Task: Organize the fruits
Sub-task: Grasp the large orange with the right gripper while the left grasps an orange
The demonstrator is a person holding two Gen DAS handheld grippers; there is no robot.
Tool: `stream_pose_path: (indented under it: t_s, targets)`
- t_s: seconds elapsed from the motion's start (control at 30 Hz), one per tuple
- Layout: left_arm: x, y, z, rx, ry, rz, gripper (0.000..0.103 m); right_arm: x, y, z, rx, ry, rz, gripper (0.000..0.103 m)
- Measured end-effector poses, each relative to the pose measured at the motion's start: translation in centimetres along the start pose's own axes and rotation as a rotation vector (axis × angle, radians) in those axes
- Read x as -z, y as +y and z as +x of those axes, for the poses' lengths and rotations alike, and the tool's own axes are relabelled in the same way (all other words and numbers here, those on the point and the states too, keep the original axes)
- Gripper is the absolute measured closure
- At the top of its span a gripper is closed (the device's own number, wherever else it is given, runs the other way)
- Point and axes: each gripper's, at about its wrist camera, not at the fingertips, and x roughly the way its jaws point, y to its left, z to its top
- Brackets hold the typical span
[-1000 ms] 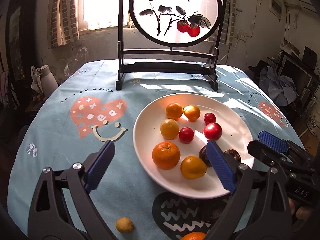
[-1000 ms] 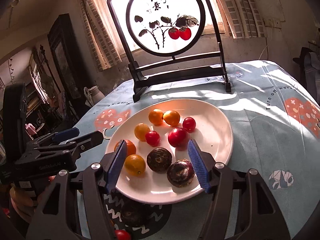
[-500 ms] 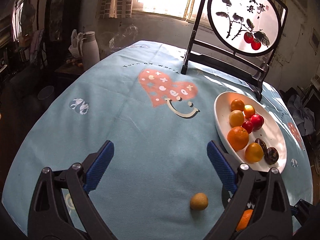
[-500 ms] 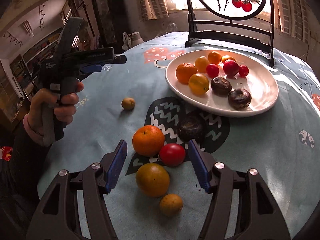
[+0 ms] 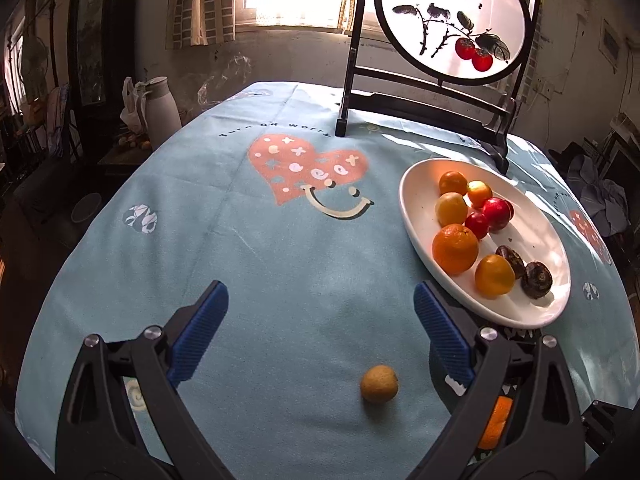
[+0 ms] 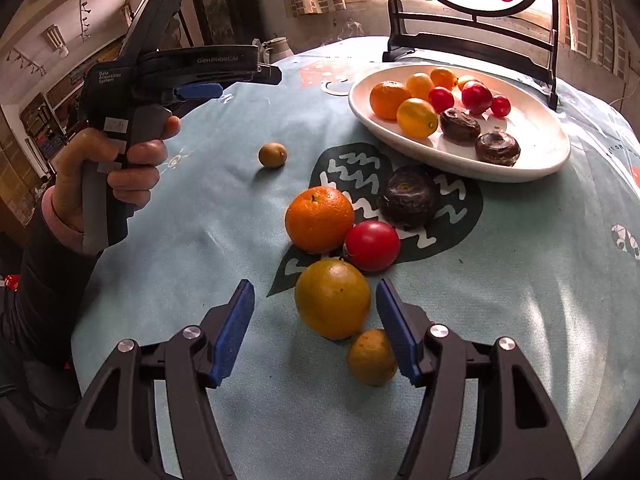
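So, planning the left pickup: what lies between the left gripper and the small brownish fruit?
Only bare blue tablecloth, in the left wrist view, between left gripper and small brownish fruit.

Each tool has black triangular arms with cut-out openings, round silver screws at the pivots and blue ribbed pads on the fingers: the right tool (image 6: 314, 320) and the left tool (image 5: 320, 332) alike. From the right wrist camera, the left tool's dark body carries white lettering and a grey handle with pale tape patches. The hand (image 6: 100, 168) gripping it wears a pink cuff under a dark sleeve.
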Motion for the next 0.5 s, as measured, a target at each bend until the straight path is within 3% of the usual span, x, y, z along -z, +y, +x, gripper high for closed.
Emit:
stream_pose_path:
  t_s: [0.1, 0.27, 0.37, 0.5]
  targets:
    - [0.2, -0.9, -0.3, 0.009, -0.005, 0.034, 0.007, -0.1, -0.3, 0.2, 0.014, 0.0, 0.007, 0.044]
    - [0.5, -1.9, -0.7, 0.011, -0.019, 0.078, 0.007, -0.1, -0.6, 0.3, 0.016, -0.002, 0.014, 0.062]
    - [0.6, -2.2, -0.7, 0.024, -0.015, 0.101, 0.007, -0.1, -1.0, 0.1, 0.003, -0.009, 0.028, 0.064]
    - [1.3, -3.6, -0.9, 0.155, 0.024, 0.207, 0.007, -0.4, -4.0, -1.8, -0.088, -0.094, 0.188, 0.064]
